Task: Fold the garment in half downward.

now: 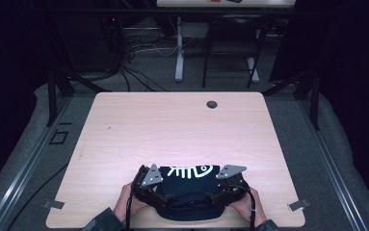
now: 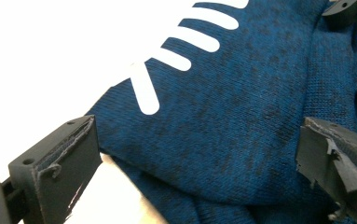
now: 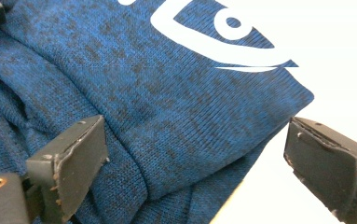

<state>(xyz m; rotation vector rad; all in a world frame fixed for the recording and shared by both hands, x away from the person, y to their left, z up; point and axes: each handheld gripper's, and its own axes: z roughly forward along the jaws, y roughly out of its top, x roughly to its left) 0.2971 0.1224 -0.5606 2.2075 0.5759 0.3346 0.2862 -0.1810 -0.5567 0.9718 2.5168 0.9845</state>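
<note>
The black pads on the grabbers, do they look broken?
Yes, a bit. The left gripper has a torn, peeling pad on one jaw, and the right gripper has frayed pad edges. The blue shirt looks fine, just folded.

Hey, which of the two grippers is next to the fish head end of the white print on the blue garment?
The right gripper: the fish's eye and head outline on the blue garment lie just past its open jaws. The left gripper faces the rib stripes.
</note>
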